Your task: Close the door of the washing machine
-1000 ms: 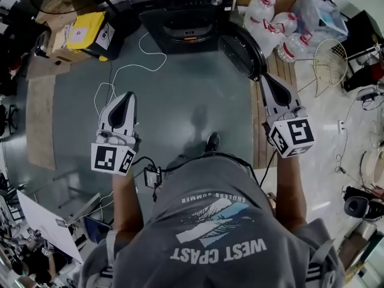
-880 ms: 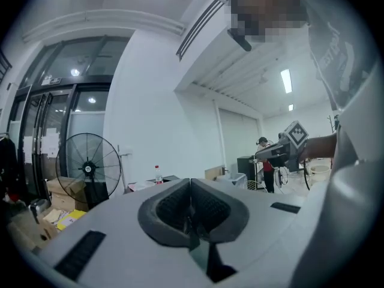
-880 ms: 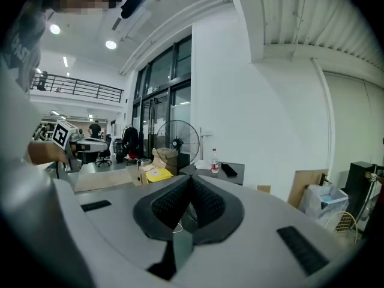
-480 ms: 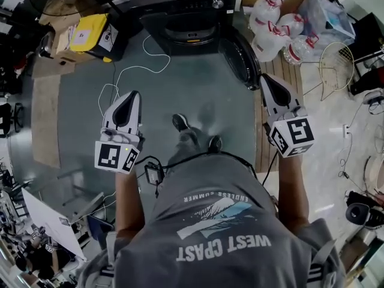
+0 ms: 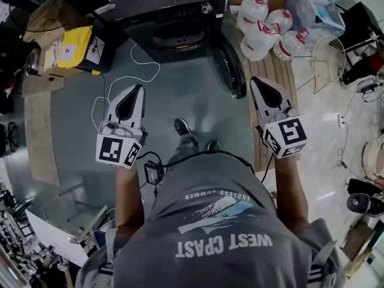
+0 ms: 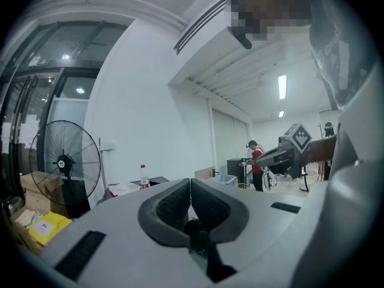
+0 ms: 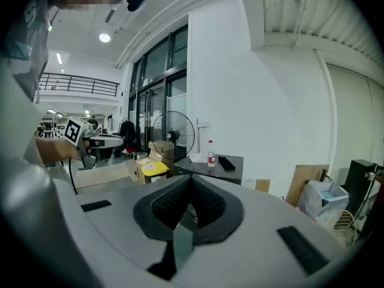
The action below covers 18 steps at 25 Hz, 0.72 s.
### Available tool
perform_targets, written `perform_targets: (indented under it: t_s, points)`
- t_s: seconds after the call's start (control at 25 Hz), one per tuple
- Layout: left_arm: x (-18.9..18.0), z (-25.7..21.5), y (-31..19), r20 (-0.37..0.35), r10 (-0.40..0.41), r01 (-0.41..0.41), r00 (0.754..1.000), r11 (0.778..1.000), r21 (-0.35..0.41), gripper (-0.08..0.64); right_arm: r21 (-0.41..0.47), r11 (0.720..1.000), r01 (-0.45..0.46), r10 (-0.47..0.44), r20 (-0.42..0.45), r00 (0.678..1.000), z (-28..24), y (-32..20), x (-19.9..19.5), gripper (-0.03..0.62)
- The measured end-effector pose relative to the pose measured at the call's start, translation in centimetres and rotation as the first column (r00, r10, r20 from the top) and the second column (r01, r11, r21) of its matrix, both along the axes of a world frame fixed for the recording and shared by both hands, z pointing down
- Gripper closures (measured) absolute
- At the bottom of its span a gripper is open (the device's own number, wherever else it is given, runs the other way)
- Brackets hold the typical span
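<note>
The black washing machine stands at the top of the head view with its drum opening facing me. Its round door hangs open, swung out to the right. My right gripper is shut and empty, just right of the door's outer edge and apart from it. My left gripper is also shut and empty, over the floor left of the opening. In the right gripper view my gripper points at the machine's top, which carries a bottle. The left gripper shows closed pads.
Water jugs and a wire guard stand right of the machine by wooden slats. A yellow-lidded box sits at the left. A white cable loops on the floor. A fan stands behind.
I have stepped forward, with one foot now ahead. Both grippers have moved closer to the machine, and the open door now lies nearer the right gripper. Both stay shut.
</note>
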<state>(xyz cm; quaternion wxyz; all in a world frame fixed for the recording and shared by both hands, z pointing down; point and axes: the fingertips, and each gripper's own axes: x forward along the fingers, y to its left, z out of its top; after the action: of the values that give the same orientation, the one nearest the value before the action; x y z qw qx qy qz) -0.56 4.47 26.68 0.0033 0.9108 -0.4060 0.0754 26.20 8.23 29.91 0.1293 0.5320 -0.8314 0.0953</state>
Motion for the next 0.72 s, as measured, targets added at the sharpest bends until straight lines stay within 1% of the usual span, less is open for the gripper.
perform_targets:
  t_s: [0.12,0.36,0.56,0.72]
  points:
    - [-0.4,0.2,-2.5,-0.005,0.024,-0.024,1.000,1.000,-0.008,0.541,-0.022,1.000,-0.005,0.005,-0.012,1.000,0.7,-2.0,-1.0,0.563]
    - [-2.9,1.6,-7.1,-0.031,0.043,-0.044,0.999,0.999,-0.027,0.541,-0.052,0.999,-0.007,0.005,-0.044,0.999,2.0,-6.1,-3.8,0.563]
    - [-4.3,2.9,-10.5,-0.050,0.075,-0.078,0.996,0.995,-0.056,0.541,-0.076,0.997,-0.018,0.012,-0.076,0.997,2.7,-9.1,-5.4,0.563]
    - [-5.7,3.3,-13.9,-0.065,0.100,-0.105,0.993,0.992,-0.068,0.541,-0.104,0.995,0.002,-0.014,-0.118,0.993,3.7,-12.3,-7.6,0.563]
